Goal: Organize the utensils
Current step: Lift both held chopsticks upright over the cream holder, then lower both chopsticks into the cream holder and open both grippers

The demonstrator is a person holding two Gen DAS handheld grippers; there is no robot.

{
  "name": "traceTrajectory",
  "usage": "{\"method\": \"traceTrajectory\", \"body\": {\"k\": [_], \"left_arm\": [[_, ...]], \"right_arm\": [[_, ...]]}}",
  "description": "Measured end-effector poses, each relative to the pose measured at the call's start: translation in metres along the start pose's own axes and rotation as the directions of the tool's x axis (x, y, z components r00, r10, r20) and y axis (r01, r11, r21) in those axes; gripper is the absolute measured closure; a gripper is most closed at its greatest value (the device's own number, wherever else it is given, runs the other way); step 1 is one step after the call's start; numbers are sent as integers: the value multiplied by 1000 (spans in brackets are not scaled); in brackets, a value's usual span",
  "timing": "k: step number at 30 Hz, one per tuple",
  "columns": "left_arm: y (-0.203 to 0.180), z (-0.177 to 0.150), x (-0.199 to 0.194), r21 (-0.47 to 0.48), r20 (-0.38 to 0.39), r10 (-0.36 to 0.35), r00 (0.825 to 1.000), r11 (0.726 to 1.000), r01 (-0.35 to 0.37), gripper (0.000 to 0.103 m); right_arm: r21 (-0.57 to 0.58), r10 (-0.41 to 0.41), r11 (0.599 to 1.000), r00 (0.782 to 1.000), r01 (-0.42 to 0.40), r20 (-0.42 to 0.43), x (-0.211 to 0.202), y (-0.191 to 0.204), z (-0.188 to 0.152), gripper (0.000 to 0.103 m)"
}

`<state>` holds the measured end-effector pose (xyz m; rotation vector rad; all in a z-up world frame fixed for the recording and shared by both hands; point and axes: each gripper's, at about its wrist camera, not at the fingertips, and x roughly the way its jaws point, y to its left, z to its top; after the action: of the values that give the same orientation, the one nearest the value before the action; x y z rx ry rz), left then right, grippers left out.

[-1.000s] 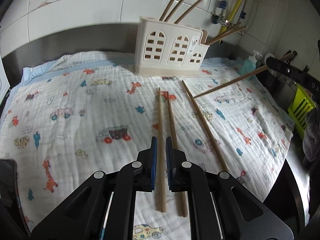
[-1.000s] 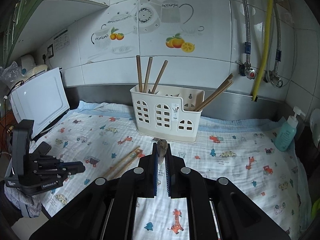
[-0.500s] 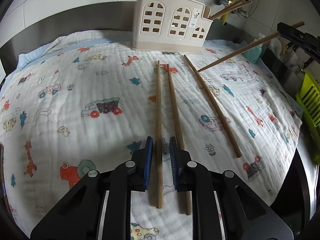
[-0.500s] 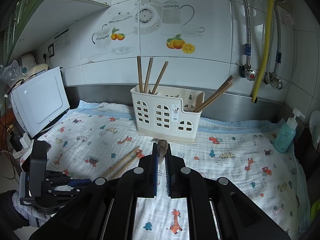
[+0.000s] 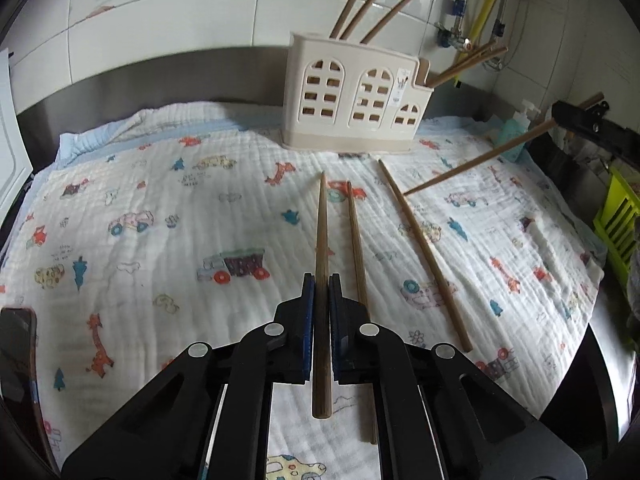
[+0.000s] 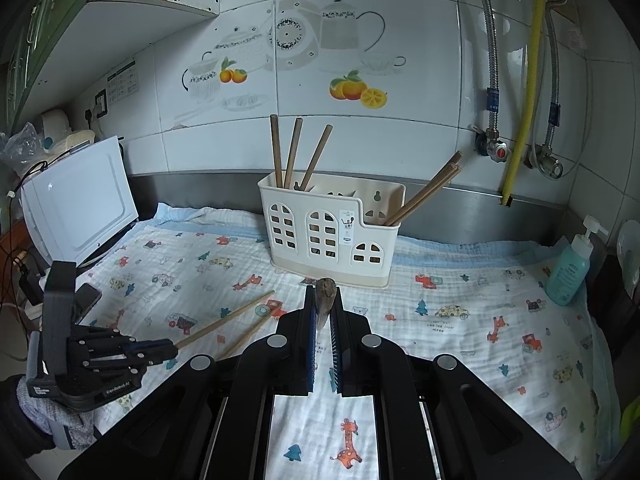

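Observation:
My left gripper [image 5: 321, 280] is shut on a wooden chopstick [image 5: 321, 232] and holds it raised above the printed cloth [image 5: 160, 208]. Two more chopsticks [image 5: 356, 240] [image 5: 424, 260] lie on the cloth to its right. My right gripper [image 6: 324, 292] is shut on another chopstick [image 6: 324, 294], seen end-on; in the left wrist view it juts in from the right [image 5: 480, 160]. The cream utensil holder [image 6: 332, 232] stands at the back with several chopsticks in it. The left gripper also shows in the right wrist view [image 6: 160, 348].
A teal soap bottle [image 6: 570, 268] stands at the right back. A white appliance [image 6: 76, 208] sits at the left. A phone [image 5: 16, 344] lies at the cloth's left edge. A green rack [image 5: 616, 224] stands beyond the right edge. Pipes [image 6: 524, 80] run down the tiled wall.
My left gripper closed on the chopstick and lifted it off the cloth, tilting up so the holder is in view again. The right gripper has stayed nearly still.

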<state>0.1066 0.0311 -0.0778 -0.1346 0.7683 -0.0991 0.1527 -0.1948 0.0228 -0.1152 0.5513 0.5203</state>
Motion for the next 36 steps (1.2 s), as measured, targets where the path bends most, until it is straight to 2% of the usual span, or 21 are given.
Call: {"method": "traceTrajectory", "body": {"k": [5,14,23,30,36], "left_arm": [[1,23,-16,-7,86,-16,996,1000,17,98],[2,47,-29,1,136,-32,990,999,32,98],[3,94,-40,49,179,-52,983,998,44,98],[1,136,-44,94,207,-20,978,996,1,98],[-1,181,-59,113,273,8,962,993,-41,98]], "right_arm": [[13,2,1000,1000,-3,16,0,-1,7,96],[-16,11,1000,1000,-10,28,3,3,26,97],[-29,12,1000,996,-9,91,-8,-14,89,97],[-33,-24,999,989,29,146,-14,-30,140,97],[-12,-63,998,987,66,148,7,-42,161,97]]}}
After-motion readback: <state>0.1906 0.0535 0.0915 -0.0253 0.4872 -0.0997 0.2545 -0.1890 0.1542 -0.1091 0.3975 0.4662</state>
